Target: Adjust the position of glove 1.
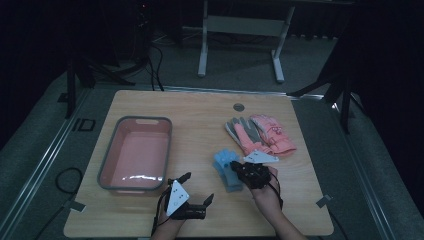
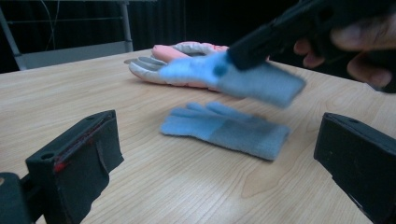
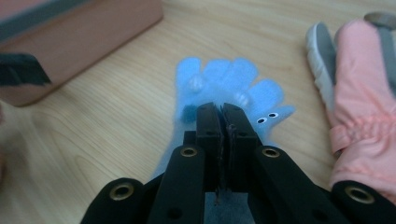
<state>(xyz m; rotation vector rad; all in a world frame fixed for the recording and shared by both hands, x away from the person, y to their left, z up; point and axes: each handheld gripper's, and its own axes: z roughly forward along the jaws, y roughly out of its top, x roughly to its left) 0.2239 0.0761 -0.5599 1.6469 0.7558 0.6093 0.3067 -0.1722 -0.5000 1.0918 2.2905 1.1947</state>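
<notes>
Two light blue knit gloves are near the table's front middle. My right gripper (image 1: 235,165) (image 3: 222,112) is shut on one blue glove (image 2: 224,74) (image 3: 219,79) and holds it in the air just above the other blue glove (image 2: 224,130), which lies flat on the wood. In the high view the two blue gloves (image 1: 226,167) overlap. A pair of pink and grey gloves (image 1: 260,132) (image 2: 187,51) (image 3: 364,116) lies behind them. My left gripper (image 1: 197,188) rests near the front edge, open, its jaws wide apart with nothing between them.
A pink tub with a grey rim (image 1: 112,145) (image 3: 93,32) stands on the left half of the table, with nothing inside. A round cable hole (image 1: 238,107) sits at the far edge. Bare wood (image 1: 200,125) lies between the tub and the gloves.
</notes>
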